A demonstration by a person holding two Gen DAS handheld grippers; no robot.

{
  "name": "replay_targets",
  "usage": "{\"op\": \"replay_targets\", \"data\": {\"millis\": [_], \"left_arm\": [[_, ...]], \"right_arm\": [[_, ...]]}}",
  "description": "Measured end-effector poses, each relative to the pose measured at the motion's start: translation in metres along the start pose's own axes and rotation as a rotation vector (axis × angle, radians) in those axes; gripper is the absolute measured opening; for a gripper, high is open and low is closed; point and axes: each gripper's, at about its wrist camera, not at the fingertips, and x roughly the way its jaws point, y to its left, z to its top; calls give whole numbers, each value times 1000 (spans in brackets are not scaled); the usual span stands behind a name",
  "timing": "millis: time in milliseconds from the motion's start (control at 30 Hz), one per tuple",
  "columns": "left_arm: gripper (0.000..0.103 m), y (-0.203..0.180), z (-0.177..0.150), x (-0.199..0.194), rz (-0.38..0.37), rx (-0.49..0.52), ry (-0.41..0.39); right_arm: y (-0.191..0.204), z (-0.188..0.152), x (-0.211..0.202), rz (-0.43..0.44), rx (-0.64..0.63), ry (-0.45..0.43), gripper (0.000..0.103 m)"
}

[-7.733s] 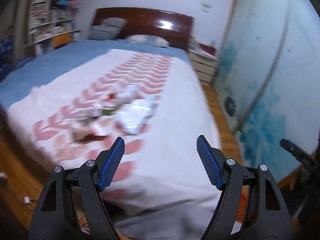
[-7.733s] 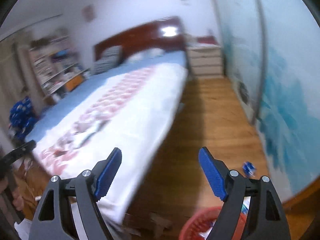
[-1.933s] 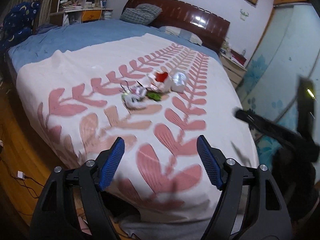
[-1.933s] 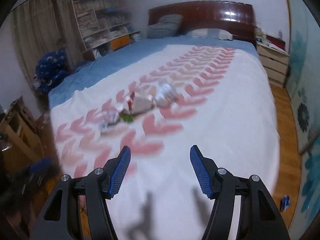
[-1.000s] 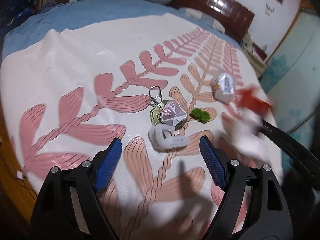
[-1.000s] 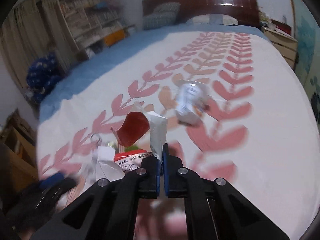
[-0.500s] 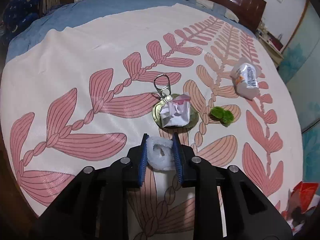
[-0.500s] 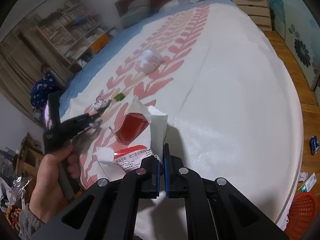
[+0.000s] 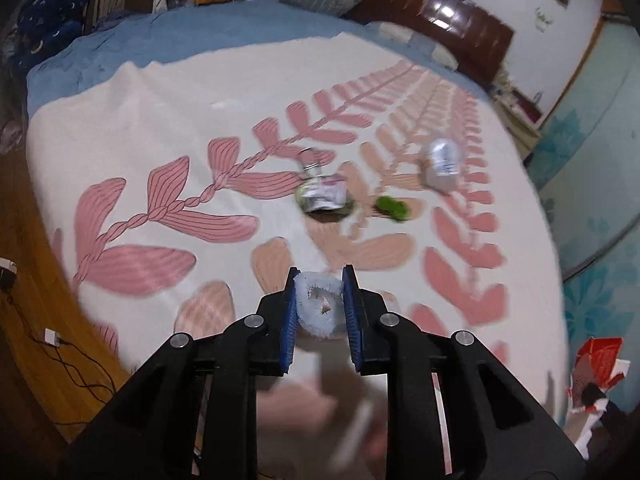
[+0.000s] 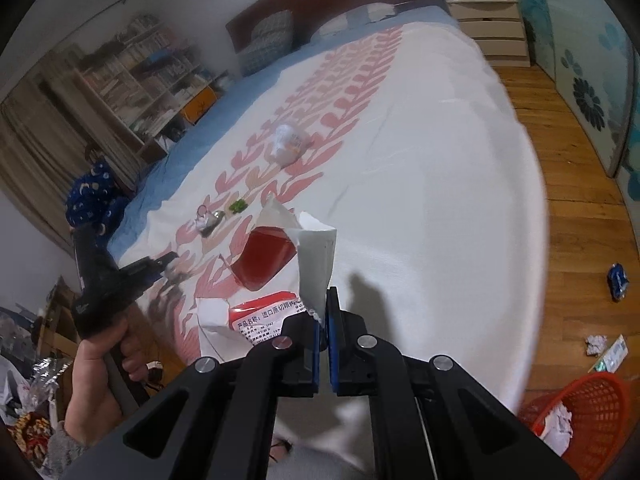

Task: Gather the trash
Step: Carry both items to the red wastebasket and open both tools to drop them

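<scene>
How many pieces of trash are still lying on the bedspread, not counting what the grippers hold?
3: a crumpled wrapper on a can lid, a green scrap beside it, and a white crumpled packet farther toward the headboard. Smaller bits may be lost in blur.

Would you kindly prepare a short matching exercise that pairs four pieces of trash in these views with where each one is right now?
Things:
1. white fluffy scrap
2. torn red-and-white packet
3. green scrap
4. crumpled paper ball

Places:
A. on the wooden floor
B. lying on the bedspread
C. clamped in the left gripper
D. clamped in the right gripper

Pairs: 1-C, 2-D, 3-B, 4-A
</scene>
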Motion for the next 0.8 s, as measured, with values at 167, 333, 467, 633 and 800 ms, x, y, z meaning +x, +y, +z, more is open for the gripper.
{"op": "replay_targets", "data": {"millis": [167, 333, 467, 633, 800], "left_arm": [[21, -57, -17, -73, -105, 72, -102], [21, -151, -41, -137, -264, 166, -157], [21, -245, -66, -161, -412, 264, -126], [21, -358, -129, -135, -515, 408, -6], [21, -430, -235, -60, -488, 580, 230]], "right_arm": [[-41, 16, -80, -18, 31, -94, 6], [-105, 24, -179, -100, 47, -216, 6], [-171, 3, -230, -216, 61, -228, 6], [-253, -60, -241, -313, 131, -123, 6], [-343, -160, -189, -389, 311, 68, 6]]}}
